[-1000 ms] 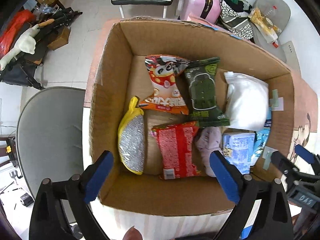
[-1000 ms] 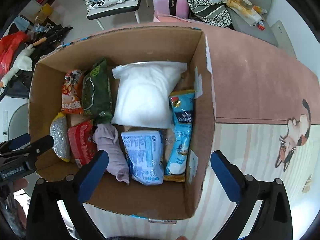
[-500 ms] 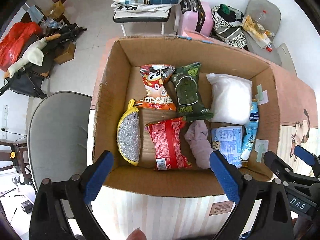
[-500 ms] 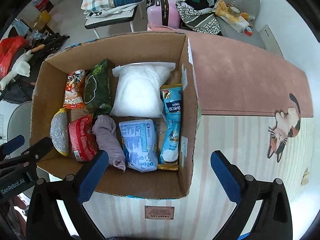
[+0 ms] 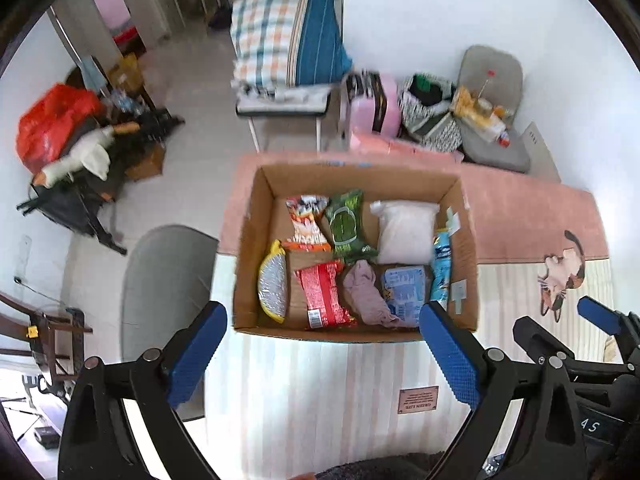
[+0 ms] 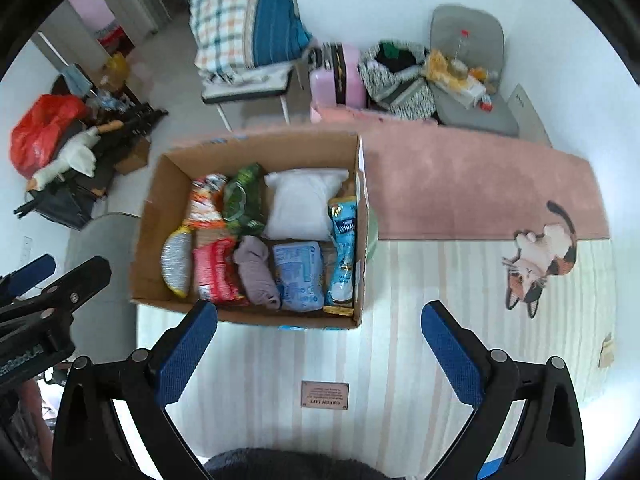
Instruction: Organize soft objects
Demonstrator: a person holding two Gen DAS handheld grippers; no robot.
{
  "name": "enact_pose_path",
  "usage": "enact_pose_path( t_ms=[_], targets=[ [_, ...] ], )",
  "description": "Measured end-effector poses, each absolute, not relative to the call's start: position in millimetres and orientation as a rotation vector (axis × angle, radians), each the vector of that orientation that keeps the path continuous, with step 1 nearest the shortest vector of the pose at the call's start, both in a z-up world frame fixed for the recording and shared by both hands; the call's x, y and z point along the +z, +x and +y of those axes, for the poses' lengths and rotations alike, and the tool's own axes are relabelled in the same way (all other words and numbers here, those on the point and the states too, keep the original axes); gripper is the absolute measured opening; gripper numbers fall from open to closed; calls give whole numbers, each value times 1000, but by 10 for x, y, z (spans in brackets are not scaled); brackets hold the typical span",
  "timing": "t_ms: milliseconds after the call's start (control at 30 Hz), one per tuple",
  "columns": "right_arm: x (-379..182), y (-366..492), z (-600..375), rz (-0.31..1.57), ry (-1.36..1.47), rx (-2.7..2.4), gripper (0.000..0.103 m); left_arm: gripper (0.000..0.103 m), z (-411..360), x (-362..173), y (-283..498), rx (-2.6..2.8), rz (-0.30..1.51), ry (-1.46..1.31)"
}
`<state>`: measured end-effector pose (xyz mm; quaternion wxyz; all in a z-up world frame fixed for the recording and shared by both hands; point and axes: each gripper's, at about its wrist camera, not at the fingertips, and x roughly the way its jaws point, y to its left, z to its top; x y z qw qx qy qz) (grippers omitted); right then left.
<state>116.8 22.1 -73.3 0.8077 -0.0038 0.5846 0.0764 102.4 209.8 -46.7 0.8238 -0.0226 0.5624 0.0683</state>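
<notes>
Tools (image 5: 322,344) above striped cat mat (image 5: 320,400)

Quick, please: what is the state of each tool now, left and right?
Left tool: open, holding nothing, above the near edge of the brown cardboard box.
Right tool: open, holding nothing.

Bright, even daylight; slight motion blur, strong fisheye bending and dark corners.
</notes>
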Motion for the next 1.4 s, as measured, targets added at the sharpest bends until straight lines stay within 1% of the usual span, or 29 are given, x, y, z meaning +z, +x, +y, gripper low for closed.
enact_pose_path(
  t_ms=[200, 600, 800, 1400],
  targets=[
    [-81, 759, 117, 1126, -33, 158, 103, 99, 2044, -40, 688, 163, 1118, -38],
    [682, 181, -14, 999, -53, 173, 103, 99, 1994, 471, 202, 178, 1026, -69],
    [753, 52, -43, 987, -71, 158, 103, 99, 1976, 524, 83, 206, 1002, -65],
    [681, 86, -29, 998, -66, 143, 103, 99, 1961, 412, 7, 205, 1041, -75]
  ],
)
